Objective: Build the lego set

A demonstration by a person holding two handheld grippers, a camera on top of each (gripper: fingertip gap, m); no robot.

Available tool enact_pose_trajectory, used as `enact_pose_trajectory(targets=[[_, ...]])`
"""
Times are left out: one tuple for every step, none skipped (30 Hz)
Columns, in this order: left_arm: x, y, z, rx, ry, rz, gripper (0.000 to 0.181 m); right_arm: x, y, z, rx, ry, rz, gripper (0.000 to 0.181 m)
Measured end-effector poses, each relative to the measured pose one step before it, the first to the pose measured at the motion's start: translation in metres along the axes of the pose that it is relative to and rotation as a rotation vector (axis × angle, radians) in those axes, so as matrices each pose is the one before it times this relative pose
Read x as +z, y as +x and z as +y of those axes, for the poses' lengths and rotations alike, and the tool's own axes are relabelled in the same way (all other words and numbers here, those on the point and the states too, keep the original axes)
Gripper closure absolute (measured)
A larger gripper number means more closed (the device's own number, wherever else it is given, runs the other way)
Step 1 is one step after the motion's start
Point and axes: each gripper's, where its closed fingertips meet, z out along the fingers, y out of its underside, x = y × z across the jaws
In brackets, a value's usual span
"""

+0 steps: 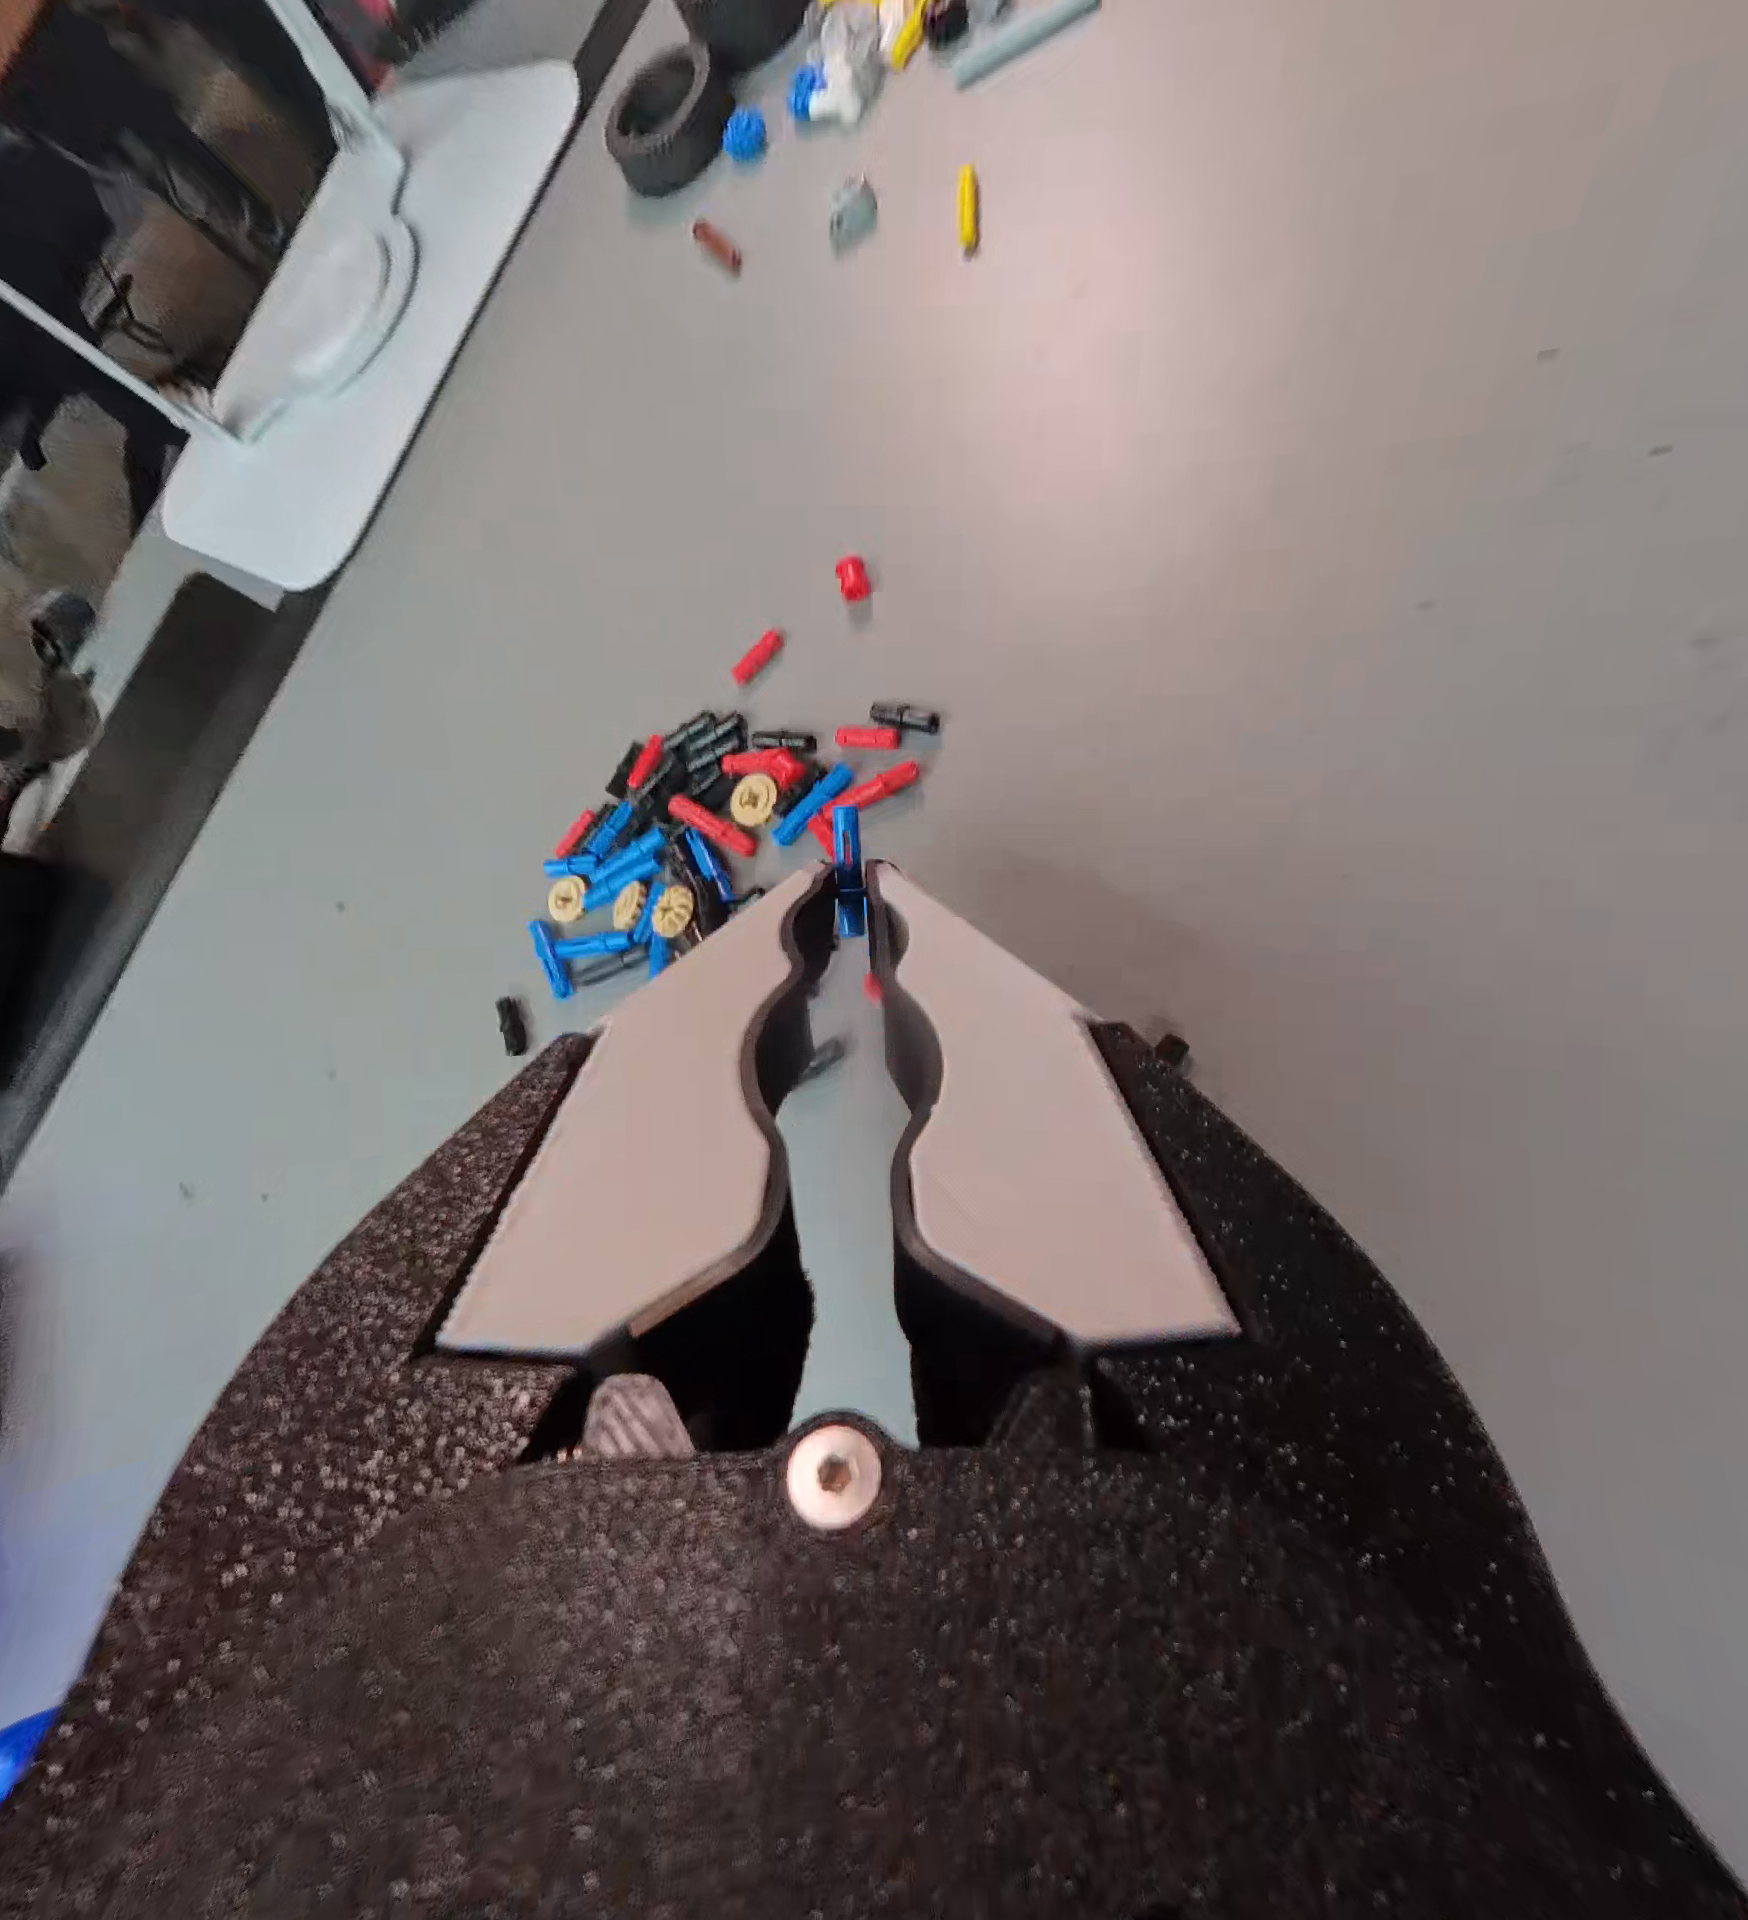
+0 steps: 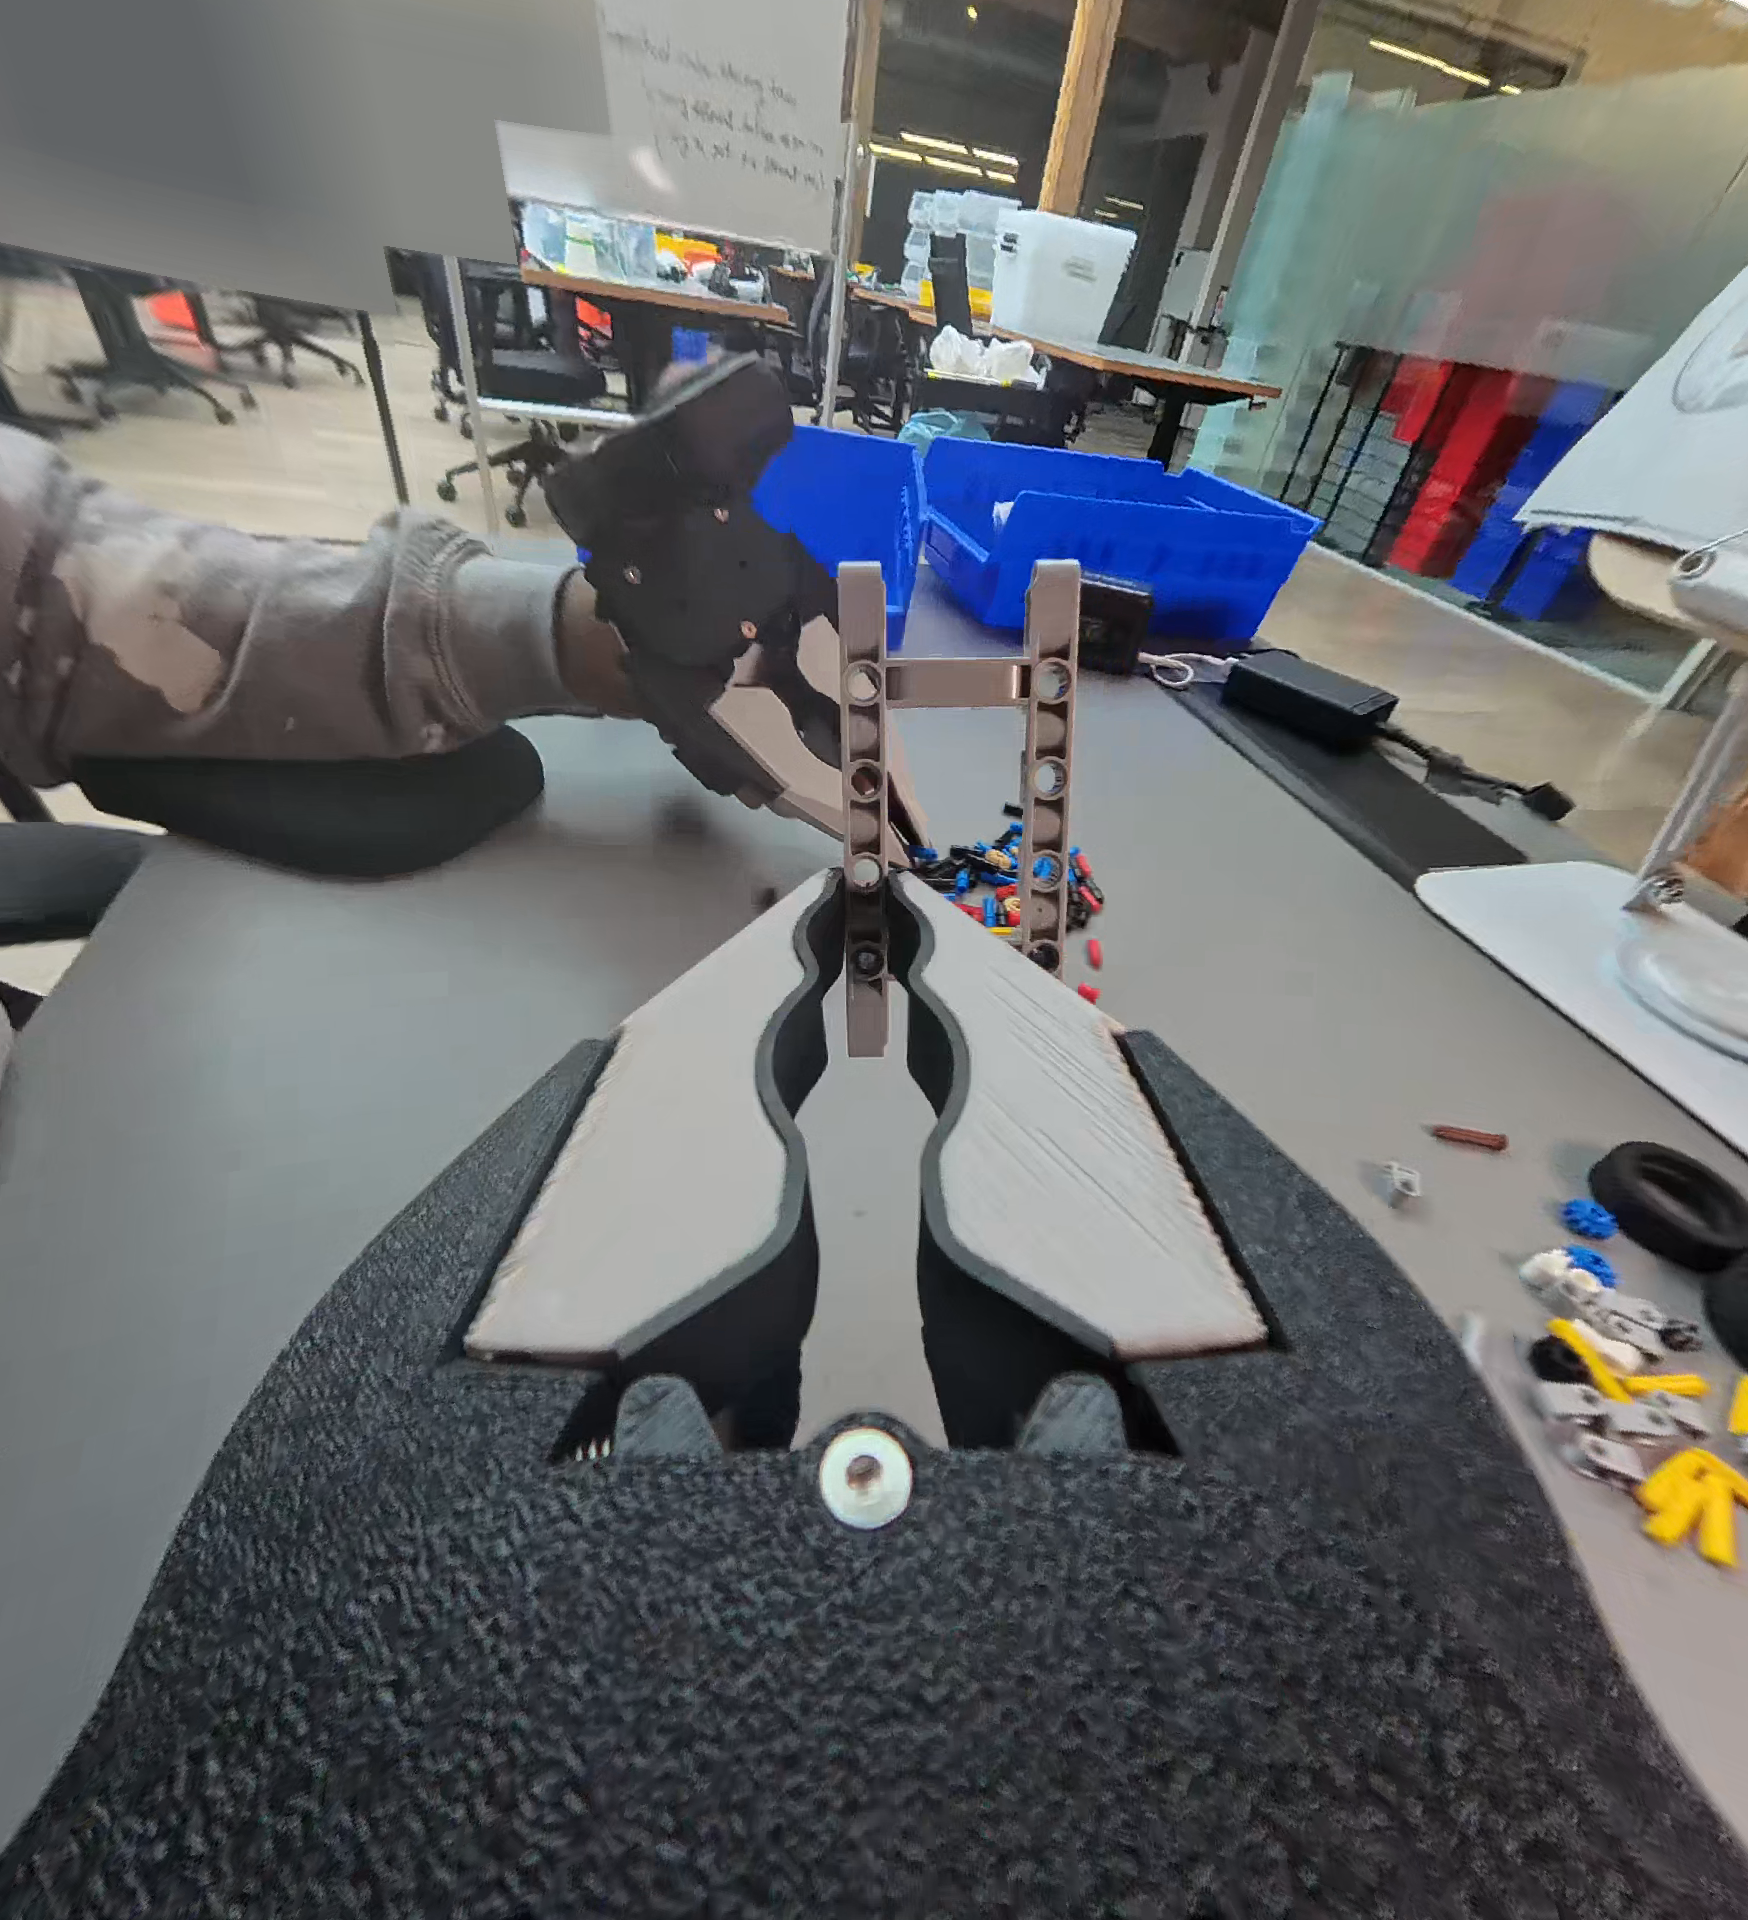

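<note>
My left gripper point(image 1: 851, 868) has its jaws pinching a small blue pin point(image 1: 846, 868) at the very tips. The pin stands upright, poking out past the tips, and sits just above the near edge of the pin pile point(image 1: 714, 836). The pile is a loose heap of red, blue and black pins with a few tan gears, lying on the grey desk point(image 1: 1317, 623).

Relative to the pile in the left wrist view:
- Two stray red pins lie just beyond it.
- One black pin point(image 1: 510, 1023) lies on the near side, left of my fingers.
- A black tyre point(image 1: 664, 125), blue gears, a yellow axle point(image 1: 968, 206) and a brown axle point(image 1: 717, 245) are well beyond it, toward the far end of the desk.

My right gripper point(image 2: 865, 883) has its jaws clamped on the grey frame point(image 2: 953, 769). This is two holed beams joined by a crossbar, an H shape held upright. I grip the left beam near its lower end; the right beam hangs free. The frame is lifted off the desk, with the pile behind it in the right wrist view.

The other gripper appears there just left of the frame, angled down at the pile, held by a grey sleeve point(image 2: 226, 613). Two blue bins point(image 2: 1109, 540) sit beyond the pile at the far edge of the desk. Two tyres and a scatter of yellow, white and grey parts point(image 2: 1659, 1392) are well to the right of the frame.
</note>
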Motion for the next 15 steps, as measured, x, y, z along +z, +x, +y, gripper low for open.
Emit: enact_pose_trajectory(targets=[[0.00299, -0.00203, 0.00600, -0.0115, -0.0256, -0.0069, 0.176, 0.00066, -0.00169, -0.00190, 0.0624, 0.0251, -0.0282, 0.174], [0.00131, -0.00471, 0.00149, -0.0179, -0.0057, -0.0240, 0.175, 0.00016, -0.00107, -0.00319, 0.0694, 0.0287, -0.0277, 0.174], [-0.00047, -0.00127, -0.00306, -0.0229, 0.0162, 0.0004, 0.170, -0.00050, -0.00120, -0.00476, 0.0744, 0.0388, -0.0293, 0.174], [-0.00200, 0.00227, -0.00770, -0.0356, 0.0406, 0.0229, 0.162, -0.00092, -0.00253, -0.00533, 0.0819, 0.0430, -0.0400, 0.174], [-0.00292, 0.00432, -0.01134, -0.0466, 0.0605, 0.0336, 0.156, -0.00061, -0.00449, -0.00459, 0.0874, 0.0378, -0.0557, 0.174], [-0.00311, 0.00793, -0.01312, -0.0529, 0.0699, 0.0540, 0.154, -0.00045, -0.00620, -0.00412, 0.0897, 0.0345, -0.0683, 0.174], [-0.00270, 0.01162, -0.01412, -0.0581, 0.0742, 0.0738, 0.152, -0.00008, -0.00684, -0.00391, 0.0893, 0.0358, -0.0737, 0.174], [-0.00187, 0.01525, -0.01436, -0.0621, 0.0758, 0.0908, 0.150, 0.00036, -0.00661, -0.00357, 0.0868, 0.0379, -0.0730, 0.174], [-0.00055, 0.01863, -0.01403, -0.0630, 0.0740, 0.1073, 0.148, 0.00029, -0.00674, -0.00335, 0.0803, 0.0395, -0.0749, 0.174], [0.00130, 0.01986, -0.01261, -0.0617, 0.0681, 0.1118, 0.146, 0.00069, -0.00560, -0.00237, 0.0759, 0.0340, -0.0673, 0.174], [0.00333, 0.01886, -0.00984, -0.0562, 0.0565, 0.1033, 0.144, 0.00117, -0.00413, -0.00065, 0.0668, 0.0224, -0.0573, 0.174], [0.00520, 0.01590, -0.00664, -0.0488, 0.0395, 0.0834, 0.143, 0.00151, -0.00397, 0.00095, 0.0515, 0.0124, -0.0532, 0.174], [0.00638, 0.01286, -0.00371, -0.0341, 0.0234, 0.0636, 0.141, 0.00214, -0.00287, 0.00183, 0.0395, 0.0061, -0.0408, 0.174], [0.00666, 0.01234, -0.00201, -0.0141, 0.0153, 0.0608, 0.138, 0.00272, -0.00244, 0.00317, 0.0305, -0.0038, -0.0355, 0.174], [0.00648, 0.01129, -0.00191, -0.0076, 0.0152, 0.0552, 0.138, 0.00292, -0.00360, 0.00366, 0.0236, -0.0072, -0.0391, 0.174]])
